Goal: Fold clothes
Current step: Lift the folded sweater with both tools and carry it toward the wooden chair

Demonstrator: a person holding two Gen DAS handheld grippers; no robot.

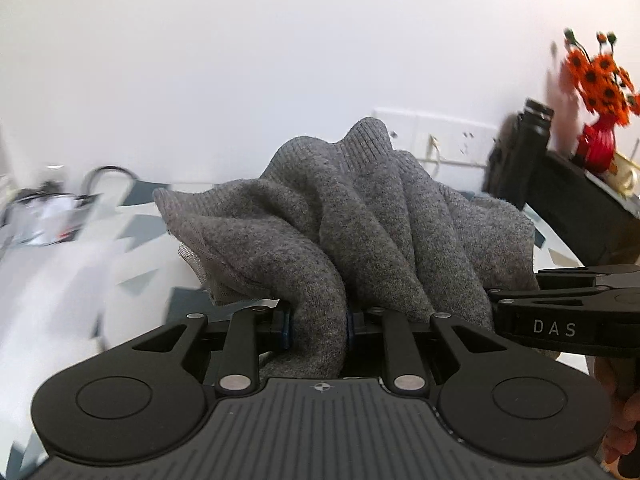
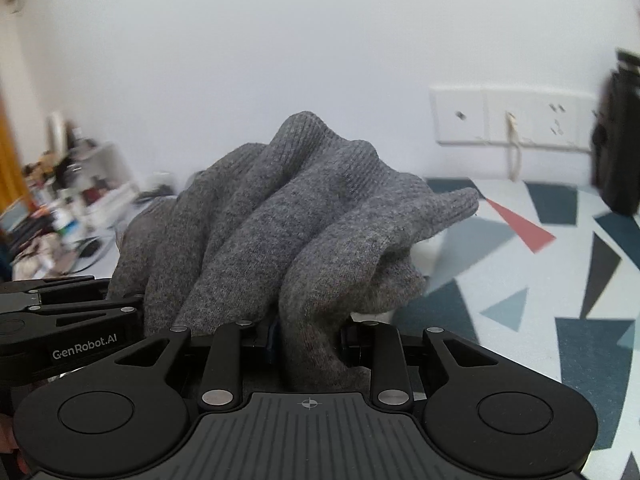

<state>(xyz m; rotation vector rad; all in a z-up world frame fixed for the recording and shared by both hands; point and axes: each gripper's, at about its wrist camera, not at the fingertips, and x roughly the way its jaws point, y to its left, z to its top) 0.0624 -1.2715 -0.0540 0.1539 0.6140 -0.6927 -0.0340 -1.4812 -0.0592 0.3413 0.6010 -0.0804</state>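
In the left wrist view, the left gripper (image 1: pixel 318 330) was clenched on a bunched fold of the grey sweater (image 1: pixel 360 216), raised above the patterned cloth (image 1: pixel 132 240), with the right gripper (image 1: pixel 496 296) just beside it. In the right wrist view, that right gripper (image 2: pixel 308 334) likewise gripped the sweater (image 2: pixel 288 216), the left gripper (image 2: pixel 132 304) close alongside

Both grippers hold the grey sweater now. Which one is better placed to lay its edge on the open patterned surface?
Probably the right gripper: its view shows open patterned surface beside the sweater. The left gripper faces clutter.
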